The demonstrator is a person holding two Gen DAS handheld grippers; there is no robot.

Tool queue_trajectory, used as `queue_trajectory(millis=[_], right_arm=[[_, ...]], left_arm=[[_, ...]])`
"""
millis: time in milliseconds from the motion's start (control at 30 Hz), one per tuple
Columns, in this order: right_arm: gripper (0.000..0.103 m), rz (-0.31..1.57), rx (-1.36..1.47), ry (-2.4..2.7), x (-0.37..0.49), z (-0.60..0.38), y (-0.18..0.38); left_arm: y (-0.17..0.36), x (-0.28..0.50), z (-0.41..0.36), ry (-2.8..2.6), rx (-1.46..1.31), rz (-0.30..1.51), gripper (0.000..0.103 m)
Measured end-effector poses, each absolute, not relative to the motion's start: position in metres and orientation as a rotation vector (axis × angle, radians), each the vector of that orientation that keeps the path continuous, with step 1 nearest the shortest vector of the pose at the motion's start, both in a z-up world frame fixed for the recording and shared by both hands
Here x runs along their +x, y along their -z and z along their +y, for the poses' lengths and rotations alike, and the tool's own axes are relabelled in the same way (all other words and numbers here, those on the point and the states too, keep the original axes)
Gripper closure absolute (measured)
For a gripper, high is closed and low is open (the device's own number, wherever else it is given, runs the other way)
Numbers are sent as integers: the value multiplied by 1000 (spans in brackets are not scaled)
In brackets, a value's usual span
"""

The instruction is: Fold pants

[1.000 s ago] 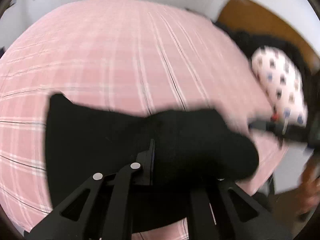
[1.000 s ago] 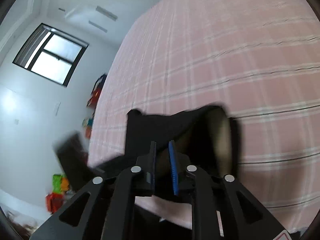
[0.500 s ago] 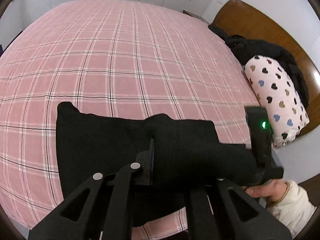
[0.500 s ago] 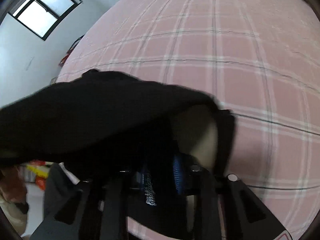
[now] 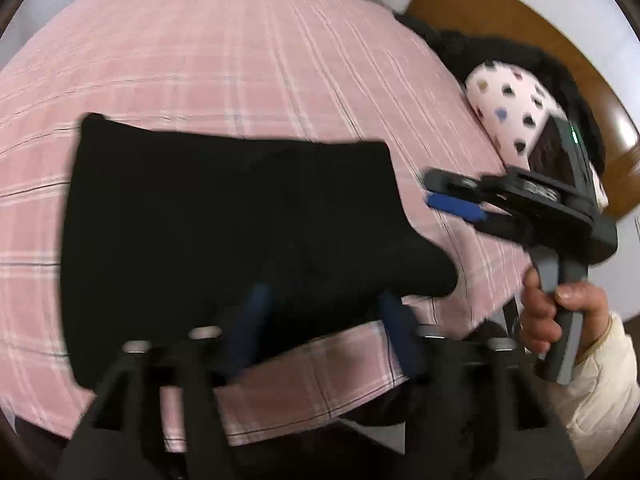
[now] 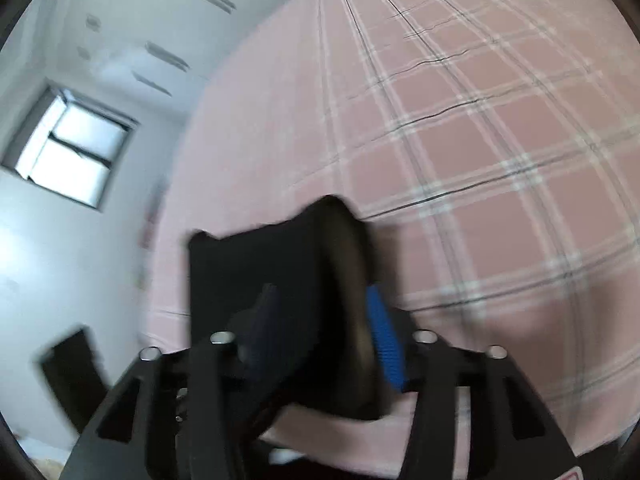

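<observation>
Now | left tongs (image 5: pixel 324 320) wide | right tongs (image 6: pixel 320 328) wide | pants (image 5: pixel 224 224) released

A pink plaid bedsheet (image 5: pixel 248 64) is spread flat. At its headboard end, a white heart-print pillow (image 5: pixel 516 100) is seen against a wooden headboard (image 5: pixel 520 12). Beyond the sheet, a window (image 6: pixel 72 148) is set in a white wall.
</observation>
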State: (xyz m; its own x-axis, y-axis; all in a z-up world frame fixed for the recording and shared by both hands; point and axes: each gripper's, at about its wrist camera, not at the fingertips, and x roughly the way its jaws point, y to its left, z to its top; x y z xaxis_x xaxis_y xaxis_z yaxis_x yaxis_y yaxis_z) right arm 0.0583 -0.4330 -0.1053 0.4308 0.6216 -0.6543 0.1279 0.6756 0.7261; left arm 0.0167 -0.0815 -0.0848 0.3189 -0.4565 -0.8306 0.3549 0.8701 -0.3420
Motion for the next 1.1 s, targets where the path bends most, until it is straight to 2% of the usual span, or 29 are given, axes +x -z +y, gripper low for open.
queue_trajectory(millis=[67,167,200,233,267,367,400,433,500,567,600,733,867,967,1000,1033,1100], right_arm=[[54,1126,835,-399,63,-414,112],[48,1245,801,-403,71,-391,130],[48,1267,762,-400,73,-382,136],[60,1281,712,-404,75,-371,139],[80,1290,626,-386,76,-359,136],[82,1169,486,-385,76,-344,91],[89,1105,455,-375,75,-345,69],[100,1081,440,-358,76,-349,62],[98,1144,378,-253,85,-363,83],[93,1316,242,-81,89,-371,124],[93,1316,233,-48,82,-374,124],[94,1102,409,-183,60,-361,69],[94,1164,320,-253,84,-325,75],[95,1224,224,-158,119,-321,105],[98,1257,209,-110,131,-322,120],[101,1270,269,-74,138,-328,124],[97,1202,342,-58,134,-324,105]], left_arm=[[72,13,-66,511,-98,1068,32],[61,15,-42,421,-85,1011,18],[61,19,-32,378,-90,1004,17],[63,23,-25,338,-85,1012,17],[70,29,-18,282,-67,1031,17],[84,40,-4,172,1,1049,19],[91,45,-1,135,29,1066,19],[96,47,3,116,40,1075,19],[110,51,10,84,51,1087,19],[126,56,17,60,60,1125,19],[134,58,20,42,64,1151,19],[133,51,36,26,-9,1142,19],[130,47,42,20,-40,1142,19],[120,44,37,22,-9,1124,19],[115,45,31,20,3,1120,19],[113,43,30,16,15,1117,19],[111,44,29,15,36,1116,18]])
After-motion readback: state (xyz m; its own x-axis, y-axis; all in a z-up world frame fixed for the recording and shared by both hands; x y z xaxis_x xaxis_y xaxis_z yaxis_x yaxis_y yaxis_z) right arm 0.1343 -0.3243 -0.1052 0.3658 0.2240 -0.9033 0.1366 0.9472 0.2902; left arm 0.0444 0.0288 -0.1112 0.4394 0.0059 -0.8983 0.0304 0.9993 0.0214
